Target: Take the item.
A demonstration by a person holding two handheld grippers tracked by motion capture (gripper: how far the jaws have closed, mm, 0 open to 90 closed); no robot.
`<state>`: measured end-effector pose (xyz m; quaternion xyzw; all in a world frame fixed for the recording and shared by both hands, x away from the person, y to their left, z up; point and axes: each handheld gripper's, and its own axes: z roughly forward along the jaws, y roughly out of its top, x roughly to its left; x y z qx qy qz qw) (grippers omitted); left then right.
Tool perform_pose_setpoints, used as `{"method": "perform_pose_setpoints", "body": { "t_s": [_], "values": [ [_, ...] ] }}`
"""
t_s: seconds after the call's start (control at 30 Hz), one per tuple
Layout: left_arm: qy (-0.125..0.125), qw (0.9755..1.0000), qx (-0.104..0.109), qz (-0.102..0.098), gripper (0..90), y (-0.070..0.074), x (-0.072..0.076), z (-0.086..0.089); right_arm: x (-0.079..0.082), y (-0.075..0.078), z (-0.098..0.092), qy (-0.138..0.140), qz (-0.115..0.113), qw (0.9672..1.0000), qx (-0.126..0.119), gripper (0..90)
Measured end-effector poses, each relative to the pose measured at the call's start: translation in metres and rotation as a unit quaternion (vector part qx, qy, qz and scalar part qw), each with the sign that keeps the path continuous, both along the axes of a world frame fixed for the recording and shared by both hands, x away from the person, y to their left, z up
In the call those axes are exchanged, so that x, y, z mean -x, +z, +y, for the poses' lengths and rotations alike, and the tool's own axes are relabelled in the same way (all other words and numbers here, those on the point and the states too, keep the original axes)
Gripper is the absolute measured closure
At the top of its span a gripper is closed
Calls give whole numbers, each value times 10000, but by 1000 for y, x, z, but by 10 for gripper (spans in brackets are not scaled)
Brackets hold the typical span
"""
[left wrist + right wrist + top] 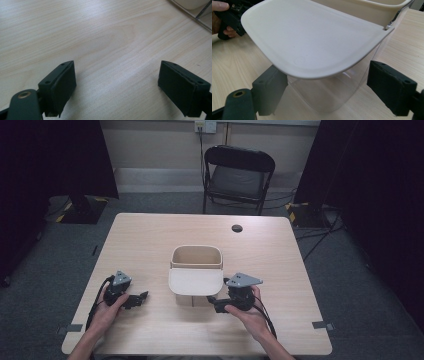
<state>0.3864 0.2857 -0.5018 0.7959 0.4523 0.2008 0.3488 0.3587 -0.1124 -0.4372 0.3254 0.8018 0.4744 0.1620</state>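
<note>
Two hand-held grippers rest low on a pale wooden table (150,240), seen from above. Between them, near the table's middle, stands a cream container (196,257) with its lid (195,281) swung open toward the person. The left gripper (140,298) lies well apart from it on bare wood, while the right gripper (214,303) sits just beside the lid's near right corner. A small dark round cap (237,228) is set into the far tabletop, and a black folding chair (238,175) stands beyond the far edge. Open table lies all around the container.

From the left gripper view, the left gripper (117,86) has its black padded jaws spread wide over smooth, light woodgrain (nothing lies between them).

From the right gripper view, the right gripper (327,93) is also spread wide. Its jaws flank the clear, curved plastic body of the container (329,92), without touching it as far as I can tell. The matte cream lid (312,40), rounded at its edge, overhangs them.
</note>
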Motion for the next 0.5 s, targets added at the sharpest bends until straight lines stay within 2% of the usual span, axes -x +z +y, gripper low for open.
{"method": "perform_pose_setpoints", "body": {
  "t_s": [0.5],
  "values": [
    [1,10000,1,-2,142,0,0,0,0,4,0,8,-11,10000,-74,163]
  ]
}}
